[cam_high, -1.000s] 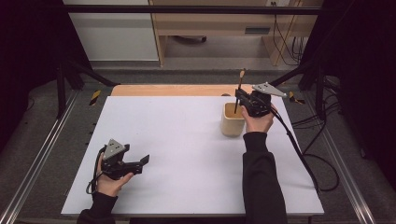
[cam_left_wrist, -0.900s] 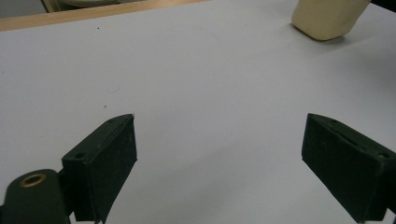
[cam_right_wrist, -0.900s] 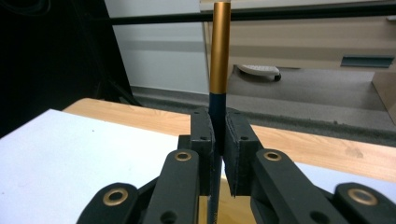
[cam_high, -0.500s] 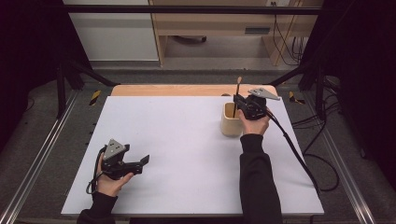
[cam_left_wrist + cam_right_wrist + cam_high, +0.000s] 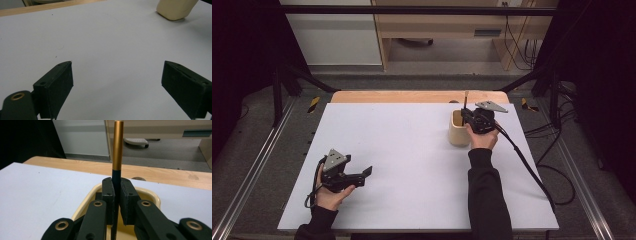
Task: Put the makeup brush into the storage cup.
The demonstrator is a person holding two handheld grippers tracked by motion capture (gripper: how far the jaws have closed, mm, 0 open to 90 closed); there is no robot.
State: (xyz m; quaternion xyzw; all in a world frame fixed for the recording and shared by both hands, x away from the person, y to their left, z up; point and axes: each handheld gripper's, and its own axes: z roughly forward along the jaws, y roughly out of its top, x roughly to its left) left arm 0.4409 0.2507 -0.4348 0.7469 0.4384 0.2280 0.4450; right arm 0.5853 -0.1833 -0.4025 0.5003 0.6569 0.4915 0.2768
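A cream-coloured cup (image 5: 458, 131) stands on the white table top (image 5: 412, 150) at the right, and its base shows far off (image 5: 175, 8). My right gripper (image 5: 468, 117) hangs right over the cup's rim (image 5: 150, 193), shut on a thin pen (image 5: 117, 152) with a gold upper end and a dark lower shaft. The pen stands upright (image 5: 466, 99), its lower part hidden between the jaws above the cup's mouth. My left gripper (image 5: 362, 174) rests in a hand near the table's front left, open, with only bare table between its fingers (image 5: 56, 87).
A wooden strip (image 5: 412, 96) runs along the table's far edge. Beyond it are a floor, a white cabinet (image 5: 332, 35) and a wooden desk (image 5: 452, 25). A black cable (image 5: 527, 165) trails from the right gripper over the table's right edge.
My right gripper has moved down and slightly left with the pen, from above and behind the cup to right over its mouth. The left gripper has stayed still.
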